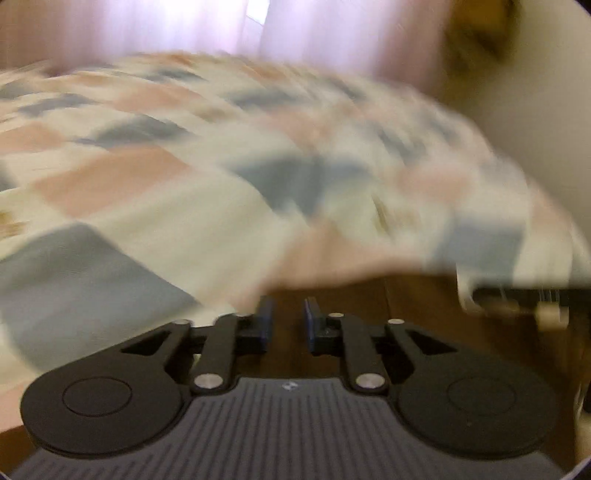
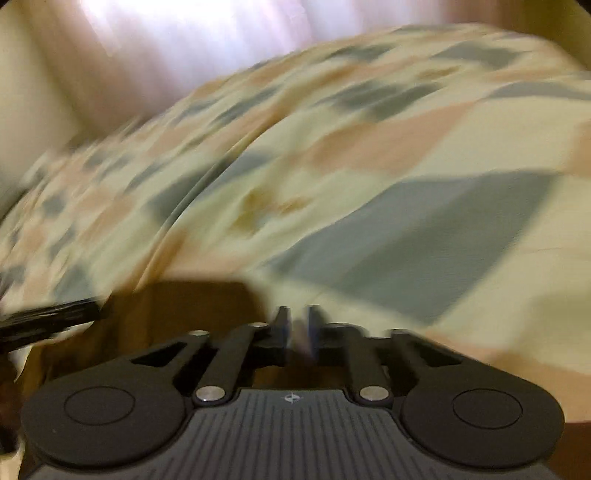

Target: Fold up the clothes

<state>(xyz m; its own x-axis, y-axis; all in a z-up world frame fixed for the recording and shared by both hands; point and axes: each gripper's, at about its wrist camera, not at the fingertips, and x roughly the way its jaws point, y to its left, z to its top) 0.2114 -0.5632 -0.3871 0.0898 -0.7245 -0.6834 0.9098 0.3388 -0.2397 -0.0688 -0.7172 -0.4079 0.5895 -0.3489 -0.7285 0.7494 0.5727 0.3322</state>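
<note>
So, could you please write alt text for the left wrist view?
A blurred patterned cloth with pink, grey and cream patches fills the view. The left tool sits slightly open and empty at its near edge, above a brown wooden surface.

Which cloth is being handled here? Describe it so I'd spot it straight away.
Look below the bright pinkish curtains: the wide, cream-coloured patchwork-print cloth spreads across nearly the whole view. Its near edge hangs over brown wood. Slanted grey-blue and salmon-pink blocks set it apart from everything plain around it.
</note>
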